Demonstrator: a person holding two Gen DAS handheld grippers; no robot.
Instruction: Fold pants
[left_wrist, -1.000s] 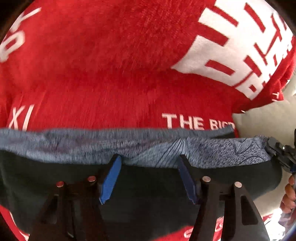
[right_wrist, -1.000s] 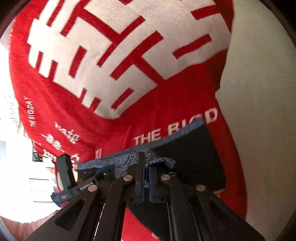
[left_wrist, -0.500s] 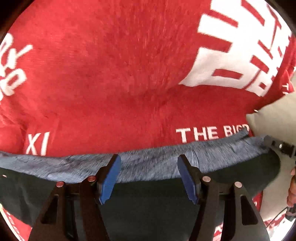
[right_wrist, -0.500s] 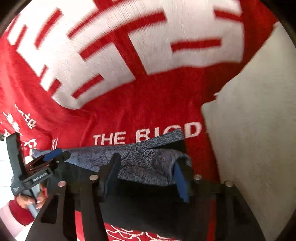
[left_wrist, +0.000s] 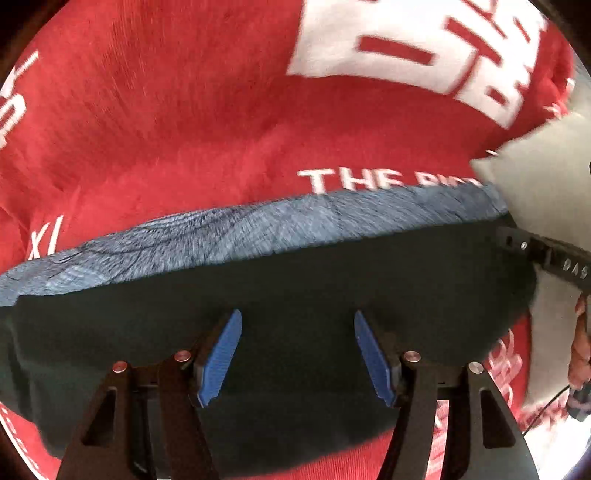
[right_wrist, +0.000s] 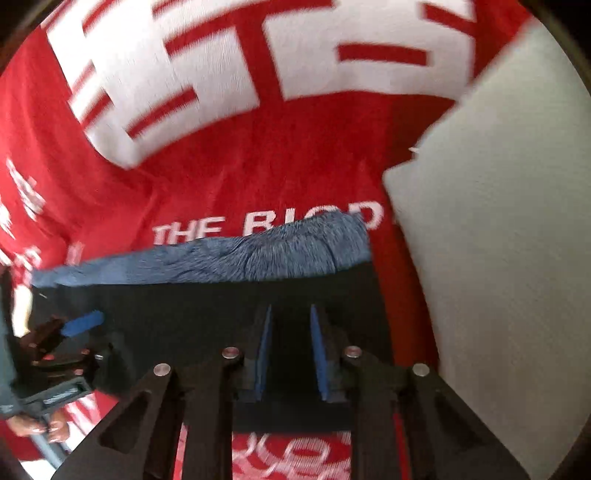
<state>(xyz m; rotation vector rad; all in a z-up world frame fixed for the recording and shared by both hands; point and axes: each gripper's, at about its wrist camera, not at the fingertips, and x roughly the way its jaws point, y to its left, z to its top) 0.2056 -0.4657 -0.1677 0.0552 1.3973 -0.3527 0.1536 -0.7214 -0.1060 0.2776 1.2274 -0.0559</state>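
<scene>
Since a second ago both grippers have let go of the grey-blue waistband (left_wrist: 280, 229) and drawn back over the dark pants (left_wrist: 295, 280), now in the lower half of both views, flat on the red blanket (left_wrist: 184, 110). Left gripper (left_wrist: 297, 354): jaws stand wide, nothing between them. Right gripper (right_wrist: 290, 352): jaws have just been closing, now a narrow gap, pads clear of cloth. Fold looks laid; likely both hover low to smooth or re-grip.

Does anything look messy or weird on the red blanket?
A little. The dark pants lie flat on the red blanket, but the blue-grey waistband humps up at its right end. Nothing looks torn or spilled.
</scene>
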